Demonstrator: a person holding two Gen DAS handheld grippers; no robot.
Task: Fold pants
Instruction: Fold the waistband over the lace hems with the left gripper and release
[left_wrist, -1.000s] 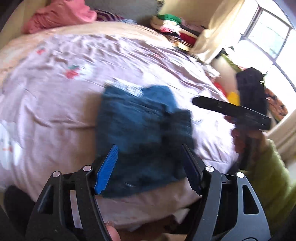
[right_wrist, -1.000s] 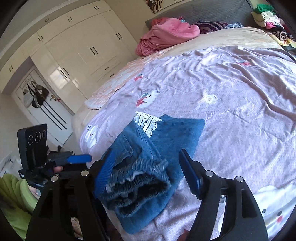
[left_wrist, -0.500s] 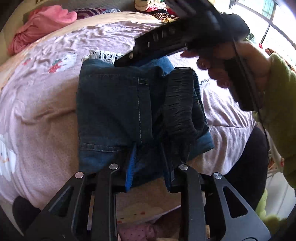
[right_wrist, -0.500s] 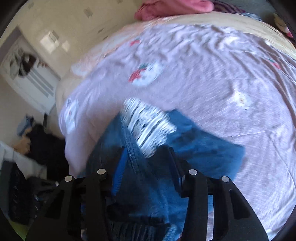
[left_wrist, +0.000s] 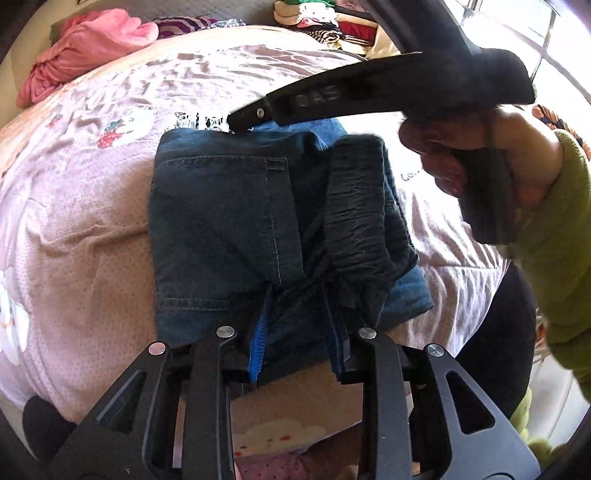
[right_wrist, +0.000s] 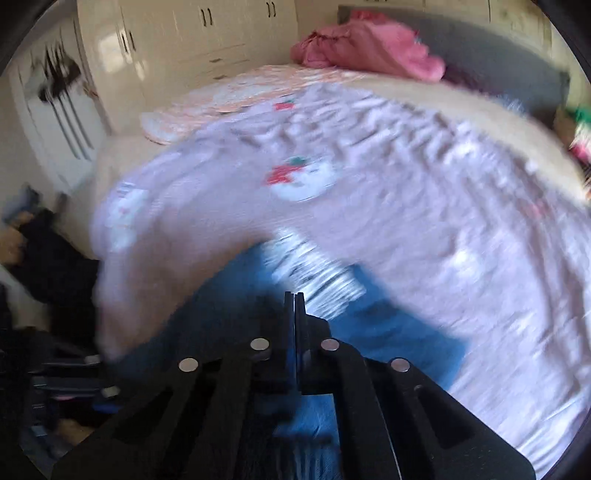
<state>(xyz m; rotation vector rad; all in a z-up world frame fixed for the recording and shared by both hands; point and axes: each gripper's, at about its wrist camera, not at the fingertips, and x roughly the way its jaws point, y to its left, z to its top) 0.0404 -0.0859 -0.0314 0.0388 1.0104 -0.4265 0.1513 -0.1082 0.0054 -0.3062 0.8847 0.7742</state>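
Folded blue denim pants with a white lace hem lie on the pink bedspread near the bed's front edge. My left gripper is shut on the near edge of the pants beside the dark elastic waistband. My right gripper has its jaws pressed together, over the blurred pants near the lace hem. From the left wrist view the right gripper reaches across from the right, its tip at the far edge of the pants.
A pink garment heap lies at the head of the bed. Folded clothes are stacked at the far right. White wardrobes stand beyond the bed. A window is at the right. Dark items lie on the floor.
Both grippers were open a second ago; the left moved in and shut on the near edge of the pants. The right swung over to the far edge and shut.
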